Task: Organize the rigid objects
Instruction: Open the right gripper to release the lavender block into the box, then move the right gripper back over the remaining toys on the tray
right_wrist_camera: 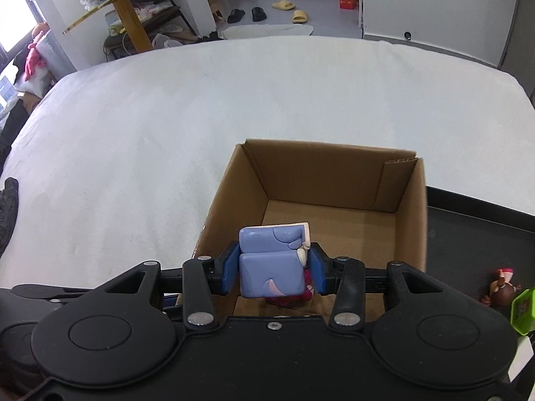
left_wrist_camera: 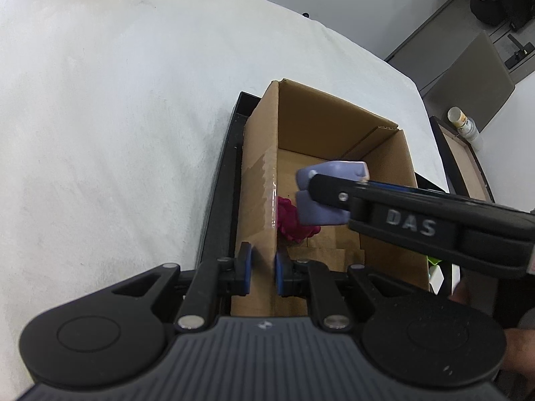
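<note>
An open cardboard box point(left_wrist_camera: 334, 123) point(right_wrist_camera: 334, 173) stands on a black tray point(left_wrist_camera: 217, 193) on the white table. My left gripper point(left_wrist_camera: 262, 269) is shut on the box's near-left wall, one pad outside and one inside. My right gripper point(right_wrist_camera: 272, 269) is shut on a lilac-blue toy block point(right_wrist_camera: 271, 260) point(left_wrist_camera: 329, 187) and holds it over the box's near part, above the floor. A magenta toy point(left_wrist_camera: 294, 219) point(right_wrist_camera: 301, 295) lies on the box floor right under the block.
The black tray point(right_wrist_camera: 468, 227) extends right of the box, with a small brown-and-red figurine point(right_wrist_camera: 503, 289) and a green toy point(right_wrist_camera: 523, 305) at its near right. The white table point(right_wrist_camera: 167, 117) spreads to the left and far side.
</note>
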A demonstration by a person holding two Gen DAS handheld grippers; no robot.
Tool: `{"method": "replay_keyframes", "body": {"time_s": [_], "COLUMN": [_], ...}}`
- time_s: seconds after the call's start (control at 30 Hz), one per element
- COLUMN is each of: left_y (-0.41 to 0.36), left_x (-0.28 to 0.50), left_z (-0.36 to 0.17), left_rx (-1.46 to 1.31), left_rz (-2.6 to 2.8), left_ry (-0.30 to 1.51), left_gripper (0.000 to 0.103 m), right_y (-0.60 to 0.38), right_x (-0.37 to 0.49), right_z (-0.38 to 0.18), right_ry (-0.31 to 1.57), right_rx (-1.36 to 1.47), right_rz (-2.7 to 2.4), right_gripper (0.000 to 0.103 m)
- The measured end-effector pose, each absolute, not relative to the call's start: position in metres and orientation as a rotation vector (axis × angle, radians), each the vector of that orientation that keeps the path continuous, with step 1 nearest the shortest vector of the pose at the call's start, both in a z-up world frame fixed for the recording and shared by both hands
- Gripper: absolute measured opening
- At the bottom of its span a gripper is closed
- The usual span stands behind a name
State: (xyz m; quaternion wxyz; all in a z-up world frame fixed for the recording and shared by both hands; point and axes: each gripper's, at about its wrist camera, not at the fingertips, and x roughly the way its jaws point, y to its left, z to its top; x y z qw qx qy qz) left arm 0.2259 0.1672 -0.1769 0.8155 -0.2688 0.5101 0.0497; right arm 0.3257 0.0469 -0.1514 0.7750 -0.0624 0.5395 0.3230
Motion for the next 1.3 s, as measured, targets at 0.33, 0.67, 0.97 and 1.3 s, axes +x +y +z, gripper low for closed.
{"method": "replay_keyframes", "body": {"time_s": [0.33,0.67,0.97,1.3], "left_y": [0.169,0.166,0.165,0.161], "left_x": [0.226,0.227,0.228,0.226], "left_z": [-0.180,-0.178,-0.177,-0.175], "left_rx": [-0.579,-0.577,-0.581,-0.556], "left_rz": [0.090,0.119,0.141,0.152], "left_ry": [1.084,1.073,1.079,1.076], "left_gripper": [0.014,0.013,0.013,0.013], "right_y": [0.041,0.008,-0.011,-0.040], "right_x": [0.325,0.308,0.300,0.297], "right_z": [-0.141,-0.118,-0.108,-0.107], "right_ry": [1.139,1.151,1.157,1.150], "right_rx": [-0.103,-0.133,-0.135,-0.109], "right_rz": [0.688,0.680,0.643,0.585], "right_gripper": [0.047,0.053,0.058,0.067]}}
